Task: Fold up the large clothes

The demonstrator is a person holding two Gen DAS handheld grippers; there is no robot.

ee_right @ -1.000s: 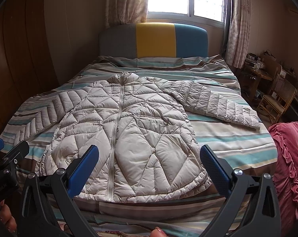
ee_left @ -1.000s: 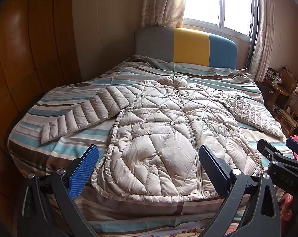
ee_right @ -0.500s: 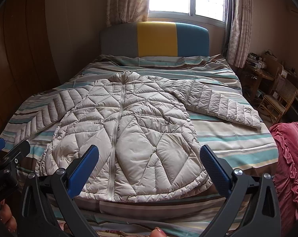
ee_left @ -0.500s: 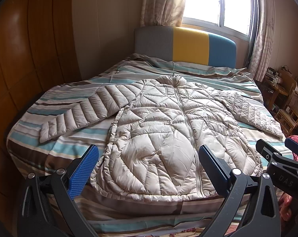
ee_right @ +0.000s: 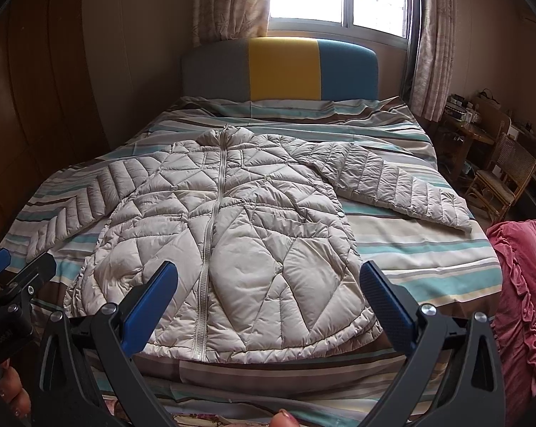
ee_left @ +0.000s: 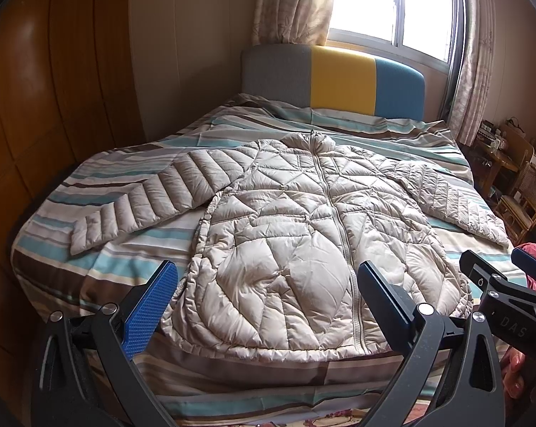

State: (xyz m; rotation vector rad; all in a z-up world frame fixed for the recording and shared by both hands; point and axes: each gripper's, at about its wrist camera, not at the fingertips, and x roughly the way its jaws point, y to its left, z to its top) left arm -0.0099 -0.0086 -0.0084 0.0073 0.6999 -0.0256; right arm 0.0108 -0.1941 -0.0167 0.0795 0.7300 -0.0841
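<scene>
Because the jacket [ee_left: 314, 235] lies flat and zipped on the striped bed [ee_left: 100, 270] with its collar toward the headboard [ee_right: 282, 67] and its hem toward you, its long axis runs straight away from both sets of fingers, and the hem is the nearest edge to each. Your left gripper [ee_left: 268, 302] hangs over the foot of the bed with its fingers spread wide and holding nothing; in its view the hem's left corner sits just ahead of the blue pad. Your right gripper [ee_right: 271, 302] is likewise released and empty, facing the hem's right half.

The sleeves are what I judge the next move turns on. The left sleeve [ee_left: 143, 206] angles out and down toward the left bed edge, its cuff well clear of the body and nearer your left hand. The right sleeve [ee_right: 403, 192] slants toward the right edge, its cuff close to the mattress side and nearer your right hand; no fold looks begun.

You have bare bedding on both sides of the body and beyond the collar, so there is room to carry each sleeve inward. Watch the right side: a red ruffled cushion [ee_right: 516, 284] crowds the bed's corner there, and wooden chairs [ee_right: 502, 178] stand just past it.
</scene>
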